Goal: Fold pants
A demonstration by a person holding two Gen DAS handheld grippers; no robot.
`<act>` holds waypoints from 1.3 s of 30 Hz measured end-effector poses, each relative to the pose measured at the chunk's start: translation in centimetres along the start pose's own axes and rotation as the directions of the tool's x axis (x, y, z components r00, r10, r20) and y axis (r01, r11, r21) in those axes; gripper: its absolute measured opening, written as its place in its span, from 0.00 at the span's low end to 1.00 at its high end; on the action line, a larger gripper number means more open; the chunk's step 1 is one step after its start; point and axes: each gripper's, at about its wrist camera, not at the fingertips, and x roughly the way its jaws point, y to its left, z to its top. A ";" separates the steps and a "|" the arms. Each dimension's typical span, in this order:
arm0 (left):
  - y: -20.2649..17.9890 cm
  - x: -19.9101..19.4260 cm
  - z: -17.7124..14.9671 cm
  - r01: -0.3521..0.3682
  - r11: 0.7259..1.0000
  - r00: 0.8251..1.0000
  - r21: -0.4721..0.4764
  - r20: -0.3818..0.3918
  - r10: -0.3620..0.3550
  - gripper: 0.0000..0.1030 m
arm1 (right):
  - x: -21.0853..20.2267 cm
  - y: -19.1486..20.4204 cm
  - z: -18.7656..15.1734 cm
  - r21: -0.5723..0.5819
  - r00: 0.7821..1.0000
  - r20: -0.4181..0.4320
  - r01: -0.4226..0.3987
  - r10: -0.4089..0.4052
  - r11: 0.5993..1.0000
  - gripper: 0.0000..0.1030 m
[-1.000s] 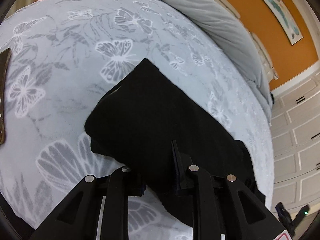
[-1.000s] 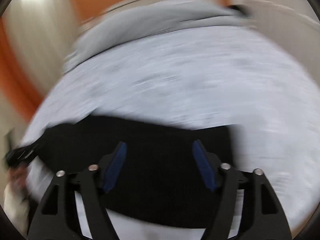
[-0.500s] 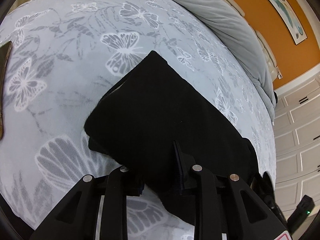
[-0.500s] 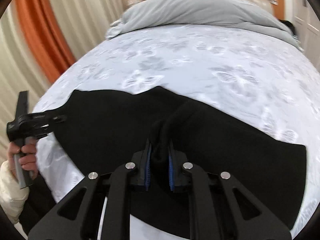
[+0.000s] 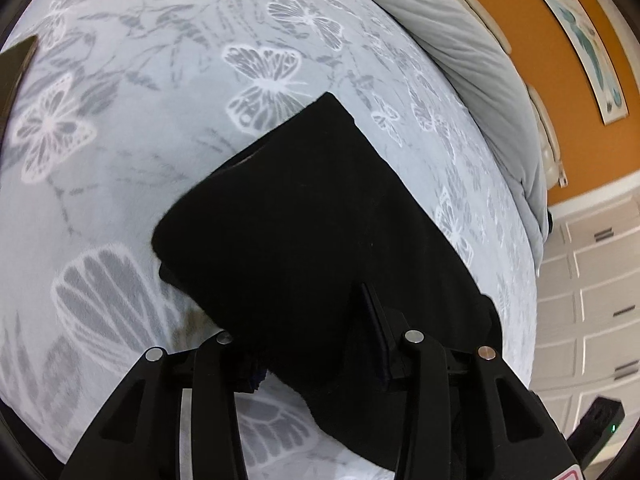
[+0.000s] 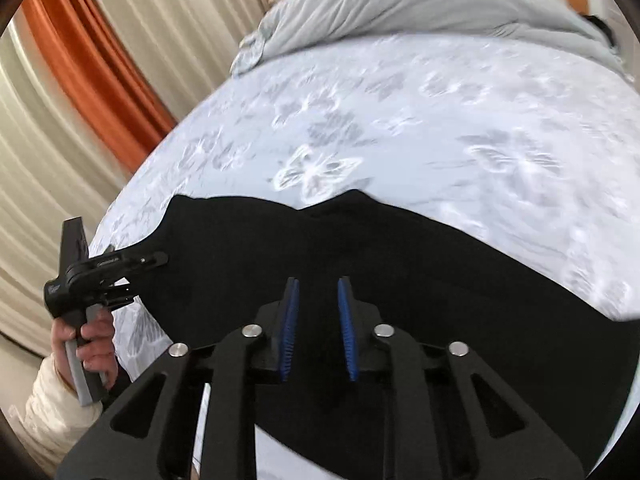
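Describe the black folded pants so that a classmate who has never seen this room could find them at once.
Start at the wide bed with the pale grey butterfly-print cover. The black folded pants lie flat on its near part. They are the only plain dark thing there.

A: What fills the lower frame?
B: Black fabric pants (image 6: 360,272) on a pale butterfly-print bedspread (image 6: 460,120); the right gripper (image 6: 318,324) with blue pads stands slightly apart over them.
A: At left?
B: A hand (image 6: 86,344) holding the black left gripper (image 6: 116,272), its tip at the pants' edge.
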 end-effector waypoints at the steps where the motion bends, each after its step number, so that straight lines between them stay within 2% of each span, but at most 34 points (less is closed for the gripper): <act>1: 0.0 0.0 0.0 -0.004 1.000 1.000 -0.005 0.004 0.004 0.37 | 1.8 0.2 0.9 -0.011 0.999 -0.023 0.029 -0.029 1.000 0.14; 2: 0.1 0.0 0.0 -0.006 1.000 1.000 -0.009 0.003 0.006 0.37 | 4.4 0.4 1.7 -0.032 0.995 -0.056 0.083 -0.084 0.996 0.13; 4: 0.4 0.0 0.0 -0.001 1.000 1.000 -0.017 0.004 0.001 0.37 | 8.4 -0.1 3.0 -0.006 0.986 -0.096 0.136 -0.136 0.991 0.11; 5: 0.6 0.0 0.0 0.003 1.000 1.000 -0.016 -0.001 -0.003 0.37 | 9.5 -0.5 3.3 0.012 0.985 -0.094 0.144 -0.143 0.989 0.07; 6: 0.7 0.0 0.0 0.007 1.000 1.000 -0.011 -0.005 -0.007 0.37 | 10.3 -0.9 4.0 0.038 0.988 -0.063 0.141 -0.138 0.989 0.06; 7: 0.8 0.0 0.1 0.009 1.000 1.000 -0.007 -0.007 -0.010 0.37 | 10.7 -1.2 4.8 0.053 0.989 -0.026 0.146 -0.145 0.988 0.00; 8: 0.8 0.0 0.1 0.010 1.000 1.000 0.002 -0.009 -0.010 0.37 | 12.0 -1.7 5.8 0.071 0.986 -0.044 0.164 -0.161 0.984 0.00; 10: 0.8 0.2 0.2 0.011 1.000 1.000 0.014 -0.014 -0.011 0.38 | 12.1 -2.2 6.5 0.116 0.990 -0.059 0.136 -0.130 0.984 0.00; 12: 0.7 0.5 0.4 0.010 1.000 1.000 0.022 -0.022 -0.009 0.41 | 10.2 -2.3 6.9 0.139 0.996 -0.054 0.078 -0.071 0.987 0.00; 13: 0.6 0.6 0.5 0.014 1.000 1.000 0.018 -0.025 -0.013 0.44 | 7.8 -2.2 6.9 0.133 0.998 -0.001 0.059 -0.059 0.989 0.00; 15: 0.6 0.6 0.5 0.020 1.000 0.999 0.005 -0.025 -0.020 0.47 | 3.9 -2.3 6.6 0.114 0.994 0.061 0.080 -0.087 0.990 0.06; 17: 0.5 0.6 0.6 0.018 1.000 1.000 0.005 -0.017 -0.018 0.44 | 0.3 -2.8 5.3 0.105 0.993 0.081 0.083 -0.091 0.991 0.08; 18: 0.4 0.6 0.6 0.013 1.000 1.000 0.007 -0.012 -0.013 0.35 | -1.4 -3.3 4.1 0.105 0.992 0.075 0.090 -0.098 0.990 0.08; 19: 0.4 0.5 0.6 0.026 1.000 1.000 0.008 -0.005 -0.026 0.21 | -2.9 -3.9 2.7 0.114 0.991 0.075 0.102 -0.111 0.988 0.08; 20: 0.2 0.4 0.7 0.036 0.999 0.999 0.013 -0.004 -0.036 0.19 | -3.9 -4.5 1.7 0.127 0.990 0.079 0.110 -0.120 0.986 0.08; 21: 0.0 0.3 0.8 0.036 0.999 0.999 0.017 0.005 -0.036 0.18 | -4.8 -5.4 0.6 0.150 0.988 0.081 0.122 -0.135 0.981 0.11; 23: -1.0 -0.6 0.8 0.032 0.999 0.998 0.044 0.045 -0.034 0.17 | -6.5 -8.0 -2.2 0.230 0.971 0.056 0.213 -0.231 0.950 0.39; 25: -3.1 -1.8 0.7 0.025 0.995 0.995 0.094 0.099 -0.034 0.16 | -7.7 -9.8 -3.0 0.257 0.950 0.035 0.291 -0.309 0.922 0.39; 26: -5.4 -3.0 0.4 0.023 0.987 0.989 0.157 0.142 -0.046 0.16 | -8.4 -9.8 -3.3 0.255 0.951 0.047 0.286 -0.307 0.924 0.39; 28: -11.1 -5.8 -1.4 0.039 0.946 0.971 0.323 0.212 -0.112 0.16 | -10.4 -11.1 -3.9 0.282 0.960 0.095 0.227 -0.262 0.932 0.39; 30: -15.8 -7.7 -4.4 0.110 0.883 0.952 0.457 0.207 -0.226 0.18 | -11.6 -12.4 -4.9 0.329 0.964 0.109 0.194 -0.241 0.924 0.42; 31: -18.0 -8.1 -6.1 0.151 0.845 0.944 0.514 0.180 -0.278 0.24 | -11.9 -13.1 -5.4 0.349 0.966 0.104 0.186 -0.235 0.918 0.42; 32: -20.7 -7.7 -8.6 0.191 0.792 0.941 0.579 0.122 -0.316 0.29 | -12.0 -13.8 -5.7 0.364 0.968 0.094 0.183 -0.231 0.913 0.42; 33: -22.5 -6.5 -11.0 0.221 0.749 0.945 0.625 0.054 -0.324 0.48 | -11.8 -14.6 -6.1 0.380 0.971 0.076 0.182 -0.226 0.907 0.42; 34: -23.3 -5.3 -12.3 0.238 0.725 0.948 0.647 0.007 -0.318 0.70 | -11.7 -15.1 -6.1 0.388 0.973 0.066 0.180 -0.222 0.904 0.42; 35: -24.1 -2.8 -14.7 0.249 0.688 0.956 0.682 -0.062 -0.285 0.75 | -11.5 -15.8 -6.4 0.404 0.977 0.049 0.172 -0.210 0.898 0.42; 37: -24.1 1.4 -17.8 0.229 0.640 0.973 0.734 -0.148 -0.179 0.78 | -11.3 -16.4 -6.8 0.421 0.984 0.039 0.142 -0.174 0.896 0.43; 38: -23.7 3.8 -19.2 0.222 0.618 0.973 0.754 -0.215 -0.087 0.78 | -11.1 -16.7 -7.0 0.429 0.990 0.038 0.104 -0.132 0.897 0.43; 39: -23.0 5.3 -20.0 0.237 0.620 0.961 0.748 -0.273 -0.038 0.77 | -11.0 -16.8 -7.2 0.433 0.995 0.038 0.072 -0.098 0.898 0.46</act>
